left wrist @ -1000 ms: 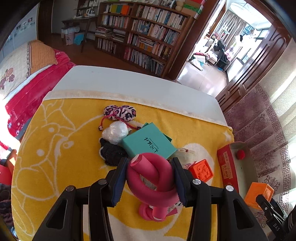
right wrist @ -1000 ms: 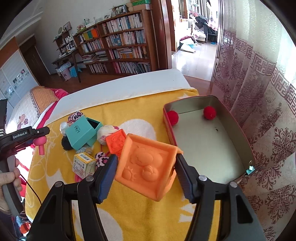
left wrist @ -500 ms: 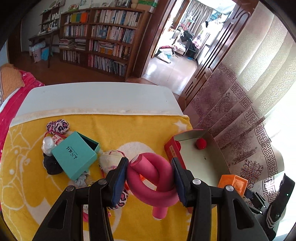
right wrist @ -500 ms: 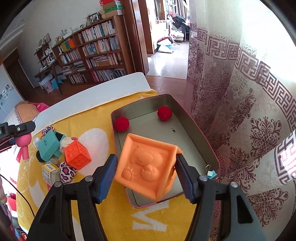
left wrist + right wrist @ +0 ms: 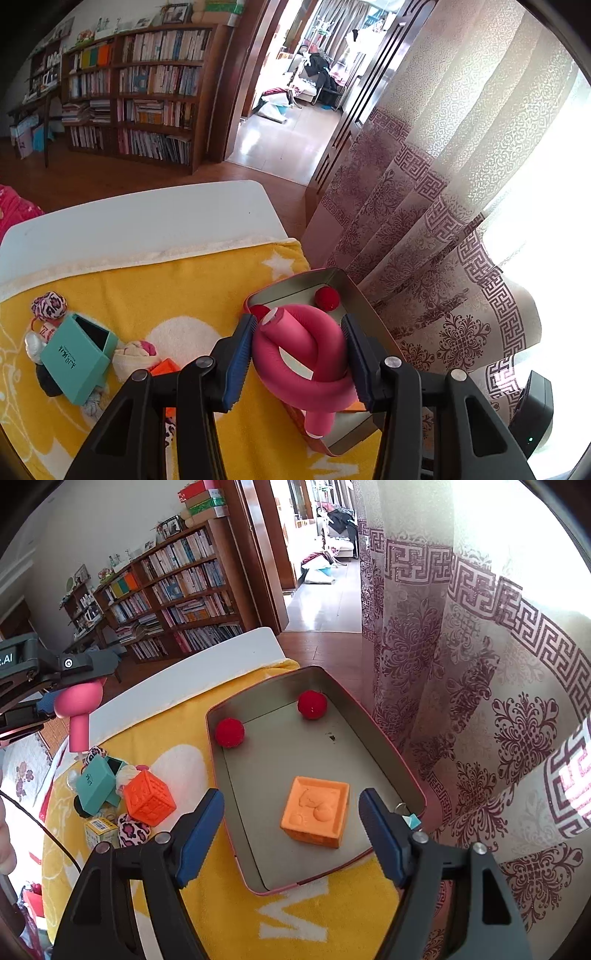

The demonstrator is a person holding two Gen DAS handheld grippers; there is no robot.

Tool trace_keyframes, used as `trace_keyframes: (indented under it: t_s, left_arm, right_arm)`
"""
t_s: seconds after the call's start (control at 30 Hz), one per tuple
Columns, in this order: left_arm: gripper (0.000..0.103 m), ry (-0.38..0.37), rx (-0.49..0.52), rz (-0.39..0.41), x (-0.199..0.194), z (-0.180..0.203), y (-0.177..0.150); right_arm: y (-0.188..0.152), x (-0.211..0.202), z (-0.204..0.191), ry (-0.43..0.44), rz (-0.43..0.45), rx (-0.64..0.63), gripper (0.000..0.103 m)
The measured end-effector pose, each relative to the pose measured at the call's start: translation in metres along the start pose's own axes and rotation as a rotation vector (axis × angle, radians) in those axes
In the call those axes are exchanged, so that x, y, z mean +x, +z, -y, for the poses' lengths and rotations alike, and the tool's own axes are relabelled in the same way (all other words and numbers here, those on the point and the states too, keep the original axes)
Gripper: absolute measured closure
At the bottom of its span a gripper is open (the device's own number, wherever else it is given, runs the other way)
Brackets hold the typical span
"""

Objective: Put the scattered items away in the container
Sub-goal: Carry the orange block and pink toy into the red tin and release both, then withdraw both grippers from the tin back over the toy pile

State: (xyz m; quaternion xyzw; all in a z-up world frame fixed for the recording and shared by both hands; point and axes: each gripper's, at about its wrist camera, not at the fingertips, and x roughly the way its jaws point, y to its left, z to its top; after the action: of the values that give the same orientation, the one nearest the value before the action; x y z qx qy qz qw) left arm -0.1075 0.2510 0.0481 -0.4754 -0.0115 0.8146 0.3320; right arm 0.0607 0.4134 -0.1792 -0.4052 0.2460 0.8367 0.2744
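Our right gripper [image 5: 291, 834] jaws are opening and the orange block [image 5: 314, 811], clamped a second ago, now sits loose in the tin [image 5: 236, 801], while our left gripper [image 5: 300, 363] pinches the pink foam roller [image 5: 301, 363] above it, next in.

two red balls [image 5: 229, 732], two orange cubes [image 5: 315, 811]

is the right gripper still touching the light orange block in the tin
Apart. The right wrist view shows the right gripper opening, bare tin floor on both sides of the orange block.
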Motion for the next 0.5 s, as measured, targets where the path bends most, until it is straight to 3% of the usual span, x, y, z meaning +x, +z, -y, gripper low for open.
trace_keyframes:
  t_s: [0.13,0.27,0.5]
  left_arm:
    - [0.053,-0.021,0.027,-0.024,0.011,0.016,0.005]
    - [0.027,-0.016,0.034,-0.044,0.020,0.025,0.006]
    - [0.027,-0.018,0.022,-0.068,0.019,0.015,-0.005]
  right_arm:
    - [-0.004,0.000,0.007,-0.006,-0.010,0.027,0.024]
    - [-0.006,-0.001,0.010,-0.012,-0.009,0.038,0.024]
    - [-0.010,0.002,0.010,-0.015,-0.022,0.049,0.024]
